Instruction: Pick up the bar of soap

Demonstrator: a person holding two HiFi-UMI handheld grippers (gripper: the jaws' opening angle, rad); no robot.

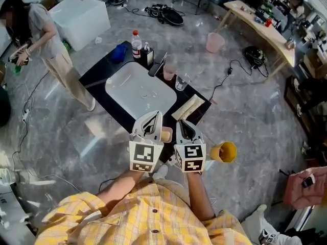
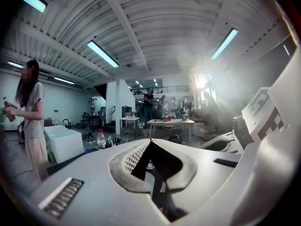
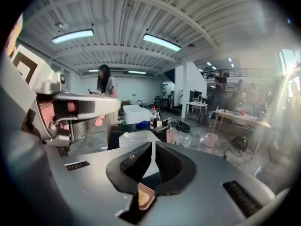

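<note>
Left tongs [image 2: 150, 141] pressed together, empty, right tongs [image 3: 153, 144] pressed together, empty, side by side near black table [image 1: 99, 73]

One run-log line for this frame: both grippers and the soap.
left gripper: shut, empty | right gripper: shut, empty | bar of soap: in its dish, below right gripper's jaws, not gripped

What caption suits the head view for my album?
From above: a person holds the left claw and right claw, both shut, near a white sink on a black table.
</note>
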